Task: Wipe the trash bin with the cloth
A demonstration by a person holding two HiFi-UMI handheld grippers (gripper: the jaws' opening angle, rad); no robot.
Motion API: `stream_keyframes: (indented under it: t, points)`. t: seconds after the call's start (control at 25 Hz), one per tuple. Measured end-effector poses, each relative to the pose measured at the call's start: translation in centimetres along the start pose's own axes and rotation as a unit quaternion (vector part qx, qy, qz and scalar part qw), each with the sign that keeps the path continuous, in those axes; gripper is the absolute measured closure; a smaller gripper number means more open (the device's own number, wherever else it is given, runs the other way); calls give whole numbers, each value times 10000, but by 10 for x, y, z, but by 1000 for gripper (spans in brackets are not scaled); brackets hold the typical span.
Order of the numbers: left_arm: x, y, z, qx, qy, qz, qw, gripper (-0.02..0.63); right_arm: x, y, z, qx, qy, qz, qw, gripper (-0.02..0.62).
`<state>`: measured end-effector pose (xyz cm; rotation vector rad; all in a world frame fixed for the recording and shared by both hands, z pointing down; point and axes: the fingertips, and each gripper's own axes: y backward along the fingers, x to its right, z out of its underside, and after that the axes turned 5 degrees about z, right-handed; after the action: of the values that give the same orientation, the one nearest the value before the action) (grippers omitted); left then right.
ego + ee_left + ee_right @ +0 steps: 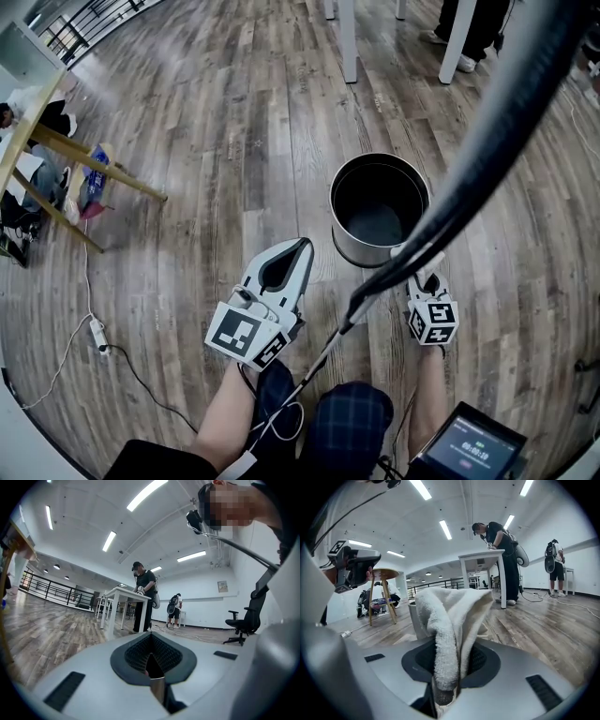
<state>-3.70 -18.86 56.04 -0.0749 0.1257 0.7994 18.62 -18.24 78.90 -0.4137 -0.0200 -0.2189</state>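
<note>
The trash bin [379, 206] is a round metal can with a dark inside, standing upright on the wood floor. My right gripper [422, 277] is just at its near right side, partly hidden by a thick dark cable [487, 141]. It is shut on a white terry cloth [450, 616], which folds up out of the jaws. In the right gripper view the bin [414, 620] shows just behind the cloth. My left gripper [302, 249] is held to the left of the bin, a little short of it, shut with nothing in it [151, 641].
A wooden stand [84, 159] with bags is at the far left, and a power strip with its cord [98, 333] lies near it. White table legs [349, 37] and a standing person [478, 28] are beyond the bin. A screen device [473, 450] hangs at bottom right.
</note>
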Motion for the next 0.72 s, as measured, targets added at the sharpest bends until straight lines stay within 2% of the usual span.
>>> stream_keyframes:
  t: [0.32, 0.72]
  points:
    - [-2, 6, -3, 57, 52, -9, 10000, 609, 41, 4, 5, -12, -180, 454, 9988, 503]
    - [-1, 7, -7, 89, 48, 40, 9999, 609, 4, 27, 13, 69, -114, 125, 9998, 503]
